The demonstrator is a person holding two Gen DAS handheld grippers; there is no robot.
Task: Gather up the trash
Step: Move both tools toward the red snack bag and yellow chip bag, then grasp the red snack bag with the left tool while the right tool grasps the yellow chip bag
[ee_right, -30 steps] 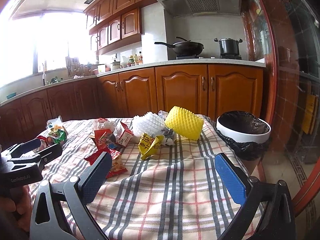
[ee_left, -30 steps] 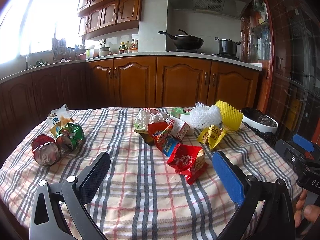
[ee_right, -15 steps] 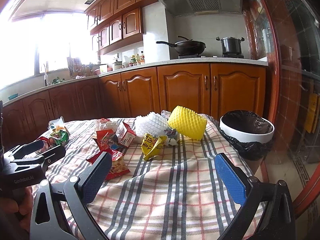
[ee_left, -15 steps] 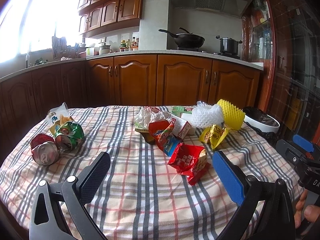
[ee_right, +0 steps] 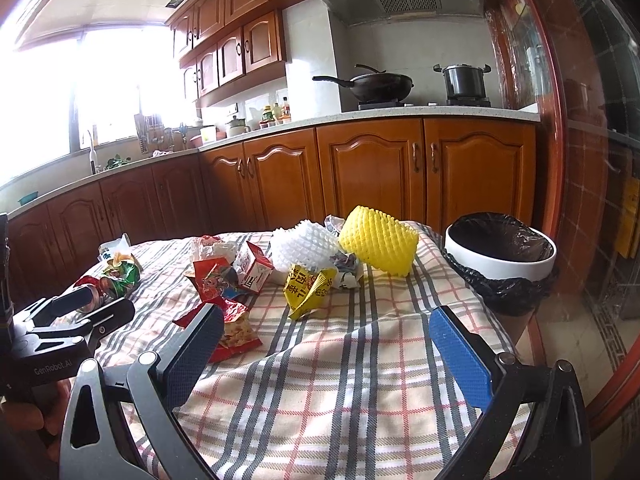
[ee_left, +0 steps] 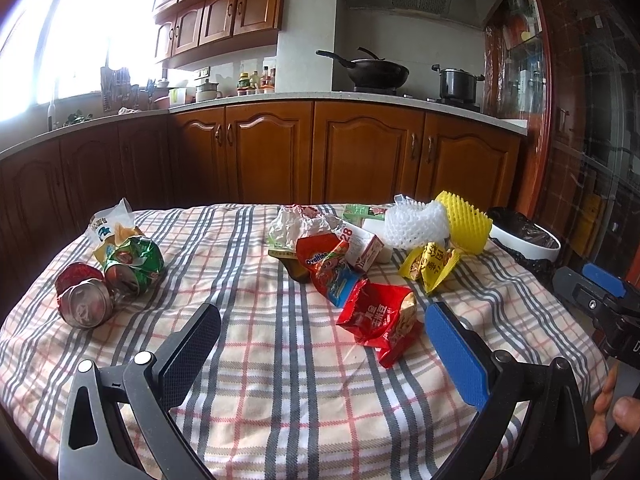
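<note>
Trash lies on a checked tablecloth point(ee_left: 280, 380): a red snack bag point(ee_left: 380, 316) point(ee_right: 234, 326), a yellow wrapper point(ee_left: 430, 262) point(ee_right: 310, 286), an Ovaltine pack point(ee_left: 332, 270), a small carton point(ee_left: 362, 244), white foam net point(ee_right: 300, 246), yellow foam net point(ee_right: 378, 240), two crushed cans point(ee_left: 84, 300) and a green bag point(ee_left: 136, 258). My left gripper point(ee_left: 322, 350) is open and empty, just short of the red bag. My right gripper point(ee_right: 326, 350) is open and empty over the table's right part. A white bin with a black liner point(ee_right: 502, 250) stands past the table's right edge.
Wooden kitchen cabinets point(ee_left: 320, 152) and a counter with a wok point(ee_left: 376, 72) and pot stand behind the table. The left gripper shows at the left in the right wrist view point(ee_right: 76, 316). The right gripper shows at the right in the left wrist view point(ee_left: 600, 288).
Both grippers have edged slightly forward toward the trash; both stay open and empty. Nothing on the table has moved.
</note>
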